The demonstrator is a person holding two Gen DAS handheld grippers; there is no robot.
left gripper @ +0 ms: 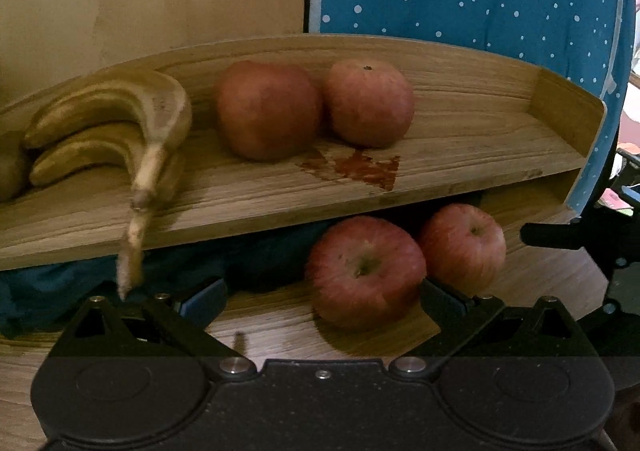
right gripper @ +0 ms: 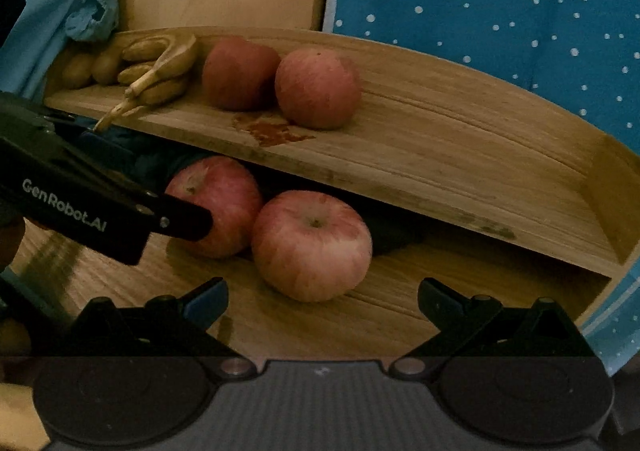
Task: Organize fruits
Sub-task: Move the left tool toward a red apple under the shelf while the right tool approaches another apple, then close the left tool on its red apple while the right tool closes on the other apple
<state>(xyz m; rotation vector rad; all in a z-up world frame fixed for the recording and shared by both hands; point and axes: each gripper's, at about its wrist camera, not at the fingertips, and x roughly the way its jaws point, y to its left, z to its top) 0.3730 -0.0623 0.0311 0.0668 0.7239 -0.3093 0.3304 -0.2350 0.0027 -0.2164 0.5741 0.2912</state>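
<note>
My left gripper (left gripper: pixel 322 301), jaws spread, frames the near apple (left gripper: pixel 366 273). My right gripper (right gripper: pixel 322 299), likewise released, faces the right apple (right gripper: pixel 312 245) under the shelf (right gripper: pixel 440 155).

Small fruits (right gripper: pixel 86 67) behind the bananas (right gripper: pixel 154 69) too dim to identify; banana stem tip (left gripper: pixel 129 271) motion-blurred.

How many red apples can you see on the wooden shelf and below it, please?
4: two red apples touching on the wooden shelf, right of the bananas, and two on the surface beneath. Others may be hidden under the shelf.
</note>
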